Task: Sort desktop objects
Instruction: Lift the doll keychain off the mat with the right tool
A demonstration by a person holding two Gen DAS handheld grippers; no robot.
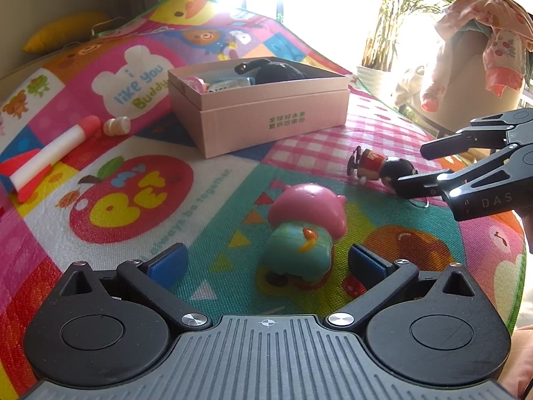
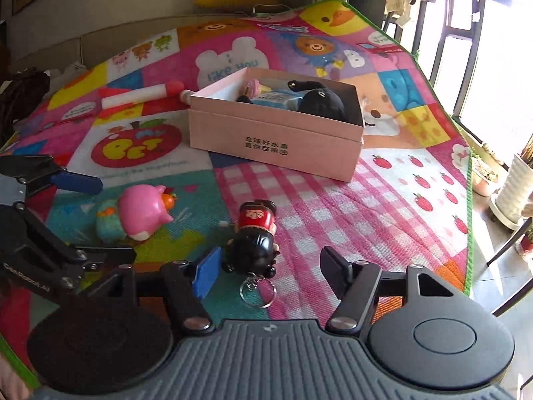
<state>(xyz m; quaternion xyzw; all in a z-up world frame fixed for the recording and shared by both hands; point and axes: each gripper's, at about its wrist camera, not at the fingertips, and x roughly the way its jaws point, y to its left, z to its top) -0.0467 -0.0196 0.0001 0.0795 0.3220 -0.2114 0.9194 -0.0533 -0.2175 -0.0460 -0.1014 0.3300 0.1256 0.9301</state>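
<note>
A pink-capped teal toy figure (image 1: 303, 230) (image 2: 136, 211) lies on its side on the colourful play mat, between the wide-apart blue pads of my left gripper (image 1: 266, 263) (image 2: 116, 218), which is open and does not touch it. A small doll keychain (image 2: 253, 236) (image 1: 379, 166), with a red body, black head and metal ring, lies between the fingers of my right gripper (image 2: 271, 271) (image 1: 419, 166). That gripper is open, and its blue left pad (image 2: 208, 273) is close beside the doll's head. Behind both stands an open pink box (image 1: 260, 113) (image 2: 276, 143) holding a black plush and other items.
A red and white foam rocket (image 1: 50, 156) (image 2: 133, 96) and a small cream spool (image 1: 116, 126) lie at the mat's far left. The mat's green edge (image 2: 469, 200) runs along the right, with plant pots (image 2: 513, 193) and a clothes-draped chair (image 1: 466, 66) beyond it.
</note>
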